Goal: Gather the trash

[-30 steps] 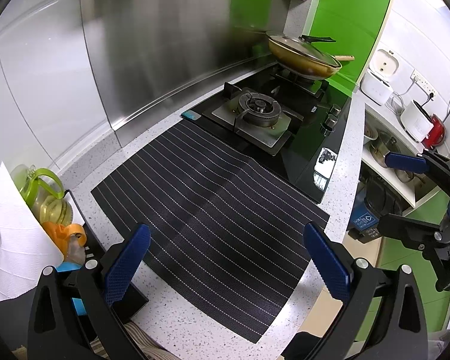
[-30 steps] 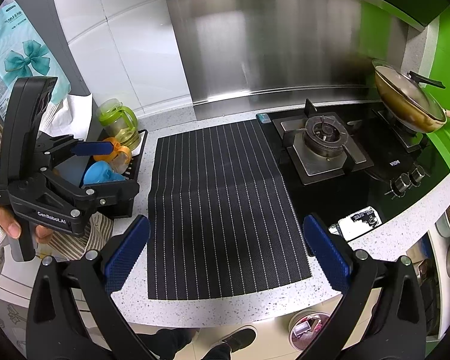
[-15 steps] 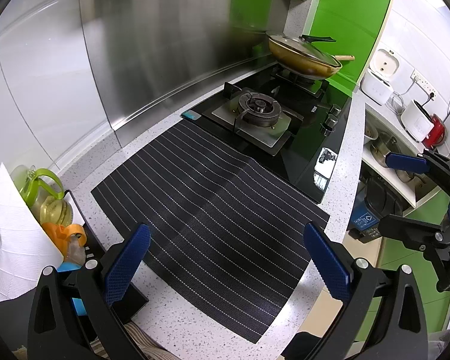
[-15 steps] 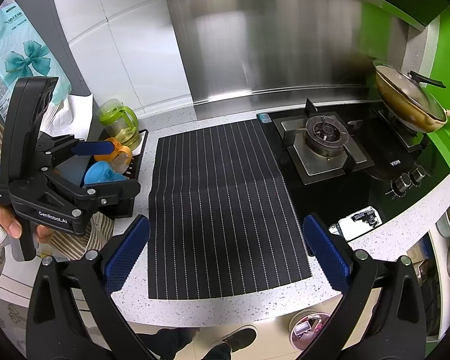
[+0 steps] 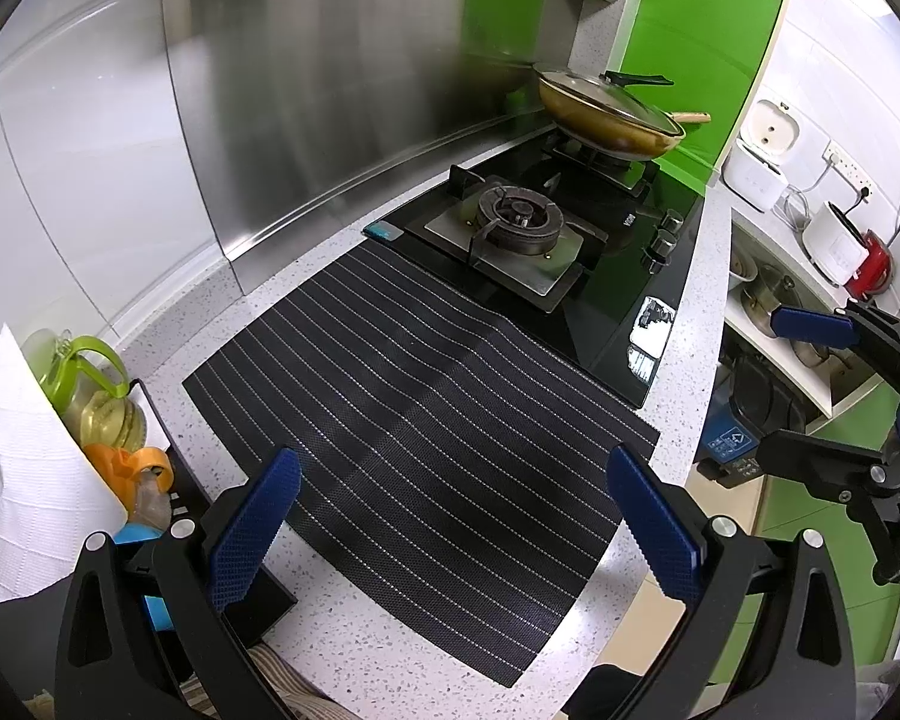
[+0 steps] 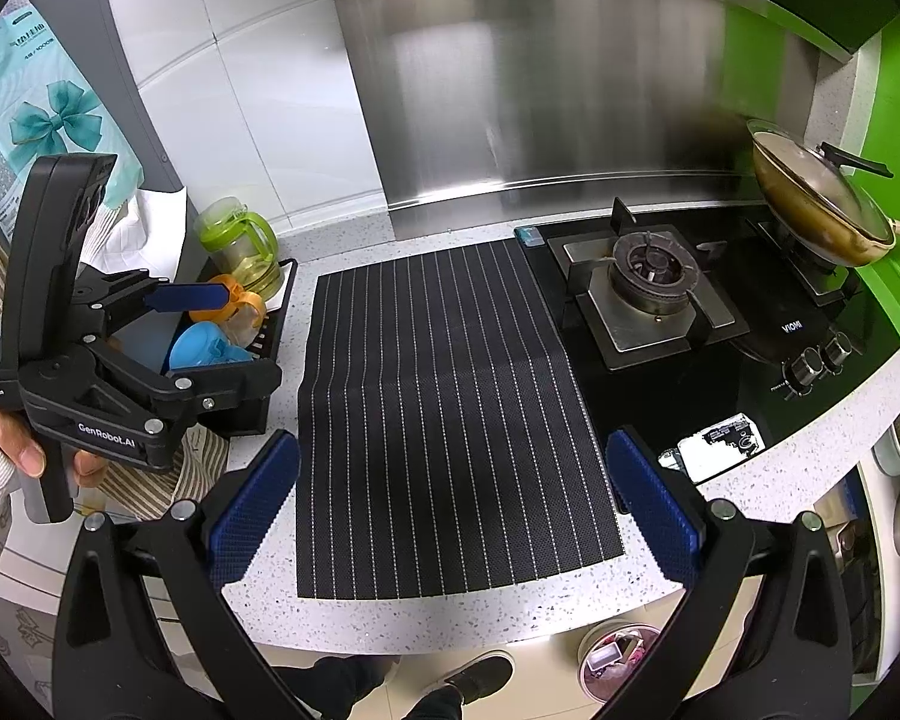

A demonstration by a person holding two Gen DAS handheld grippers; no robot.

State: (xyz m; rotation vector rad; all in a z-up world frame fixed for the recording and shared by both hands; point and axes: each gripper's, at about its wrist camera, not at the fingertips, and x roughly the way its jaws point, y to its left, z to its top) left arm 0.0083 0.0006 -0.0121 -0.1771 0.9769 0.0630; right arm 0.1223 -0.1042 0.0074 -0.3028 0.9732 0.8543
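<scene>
My left gripper (image 5: 450,510) is open and empty, held above the front of a black striped mat (image 5: 420,420) on the counter. My right gripper (image 6: 453,498) is open and empty above the same mat (image 6: 444,408). Each gripper shows in the other's view: the right gripper (image 5: 810,384) at the far right, the left gripper (image 6: 192,342) at the left, held in a hand. A small bin with trash (image 6: 615,657) stands on the floor below the counter edge. No loose trash shows on the mat.
A gas hob (image 6: 654,294) with a lidded pan (image 6: 822,204) lies right of the mat. A black rack (image 6: 240,324) with a green jug, orange and blue cups stands at the left. A white sticker (image 6: 720,444) lies on the hob's front corner. Appliances (image 5: 762,156) line the side shelf.
</scene>
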